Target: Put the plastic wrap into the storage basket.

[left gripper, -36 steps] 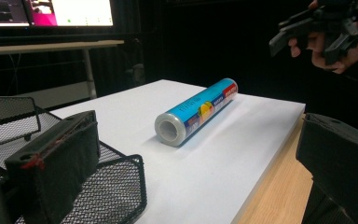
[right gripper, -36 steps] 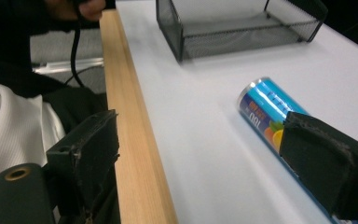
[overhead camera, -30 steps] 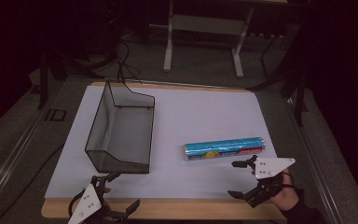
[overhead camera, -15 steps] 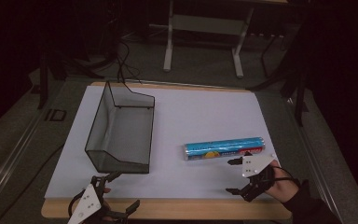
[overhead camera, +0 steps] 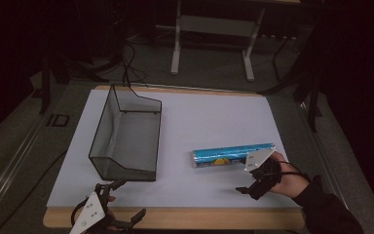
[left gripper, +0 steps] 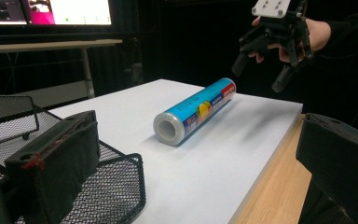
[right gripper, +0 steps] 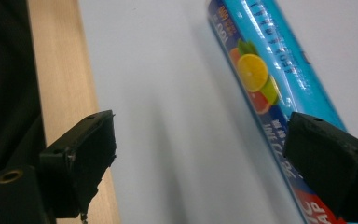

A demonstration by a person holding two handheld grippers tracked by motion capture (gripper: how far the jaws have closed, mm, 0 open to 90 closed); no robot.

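Blue plastic wrapping is seen on a roll [overhead camera: 233,155] that lies flat on the white table sheet [overhead camera: 209,122], right of centre and towards the near edge, its long axis running roughly left to right across the table. A fruit print is carried on its label, and one hollow end [left gripper: 169,129] is turned towards the left gripper's camera.

The right gripper [overhead camera: 255,178] is held in a hand [overhead camera: 289,178] that enters from the lower right corner, the sleeve [overhead camera: 328,212] being dark. The hand is raised clear of the sheet; in the left gripper view it is observed above and beyond the far end of the roll, jaws pointed downward. Its jaws are spread wide. In the right gripper view the roll is seen passing behind the right-hand jaw, while the other jaw stands over the wooden table edge [right gripper: 65,84]; whether the roll is touched cannot be told, and nothing is clamped.

The left gripper [overhead camera: 119,207] is held low at the near left corner of the table, just in front of a black wire mesh basket [overhead camera: 126,141]. Its jaws are likewise parted wide, with nothing between them. The basket stands left of centre, well apart from the roll.
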